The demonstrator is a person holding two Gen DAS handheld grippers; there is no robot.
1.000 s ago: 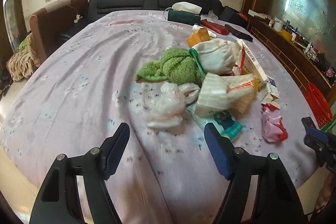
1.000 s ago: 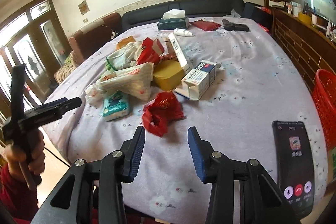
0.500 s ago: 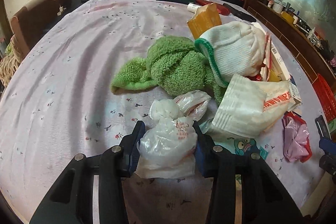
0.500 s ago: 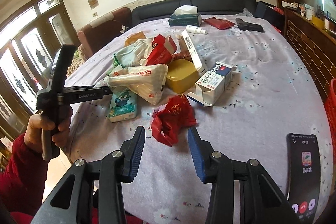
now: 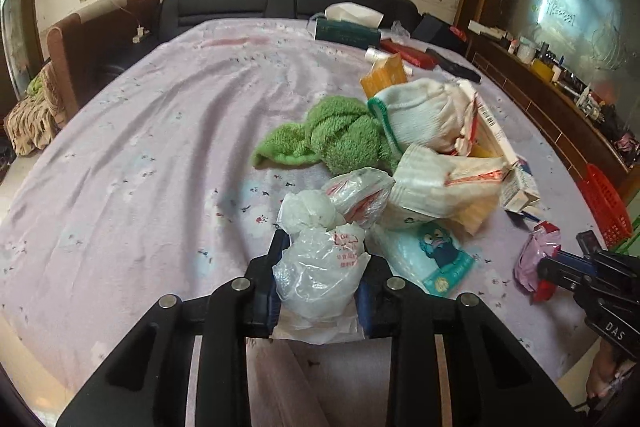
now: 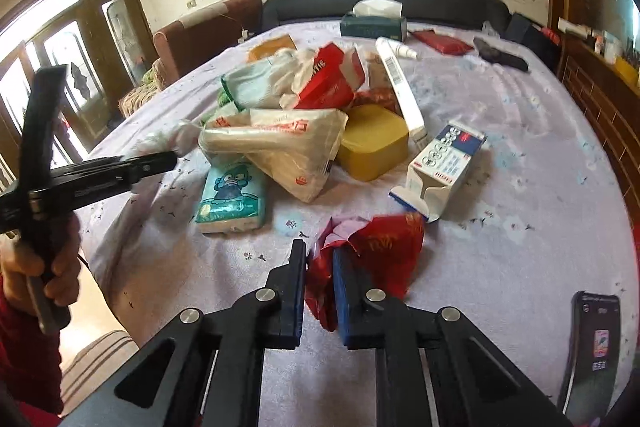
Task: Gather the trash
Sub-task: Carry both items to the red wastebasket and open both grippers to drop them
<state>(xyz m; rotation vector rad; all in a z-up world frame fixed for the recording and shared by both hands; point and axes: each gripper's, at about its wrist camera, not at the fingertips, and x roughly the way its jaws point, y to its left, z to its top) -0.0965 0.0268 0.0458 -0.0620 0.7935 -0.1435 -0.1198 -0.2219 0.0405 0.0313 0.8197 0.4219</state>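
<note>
A: Trash, item one: clear plastic bag (image 5: 320,275), crumpled, red print, between the pads of the left claw (image 5: 320,279), whose jaws are closing and already press both its sides. It sits at the near edge of the tabletop (image 5: 140,155).

B: Item two?

A: Red wrapper (image 6: 380,247), crumpled, pinched at its near corner by the right claw (image 6: 320,279), jaws pressed together on it. Near edge again, right of the heap.

B: Surface?

A: Tabletop under a lilac cloth with small flowers, creased. Just past the clear bag: a second knotted plastic bag (image 5: 352,191), a teal tissue pack (image 5: 432,259) with a cartoon face, a striped paper bag (image 5: 440,187). Behind those, a green towel (image 5: 332,139) beside a white knitted piece (image 5: 416,111) with green trim. From the right wrist view: a yellow tub (image 6: 372,143), an open blue-and-white carton (image 6: 440,171), a phone (image 6: 592,343) at the near right edge, screen lit.

B: Far end?

A: Dark green tissue box (image 5: 346,27), white tissue standing out of it; a red flat case (image 5: 404,53) beside it.

B: Room?

A: Dark sofa (image 5: 240,7) along the far wall, brown armchair (image 5: 100,39) at the left, framed picture above, glazed doors (image 6: 68,47) at the left, red basket (image 5: 604,203) at the right.

B: Hand pose?

A: Both claws slant downward at the cloth. Left hand (image 6: 44,267), red sleeve, wraps its tool's grip at the table's corner.
</note>
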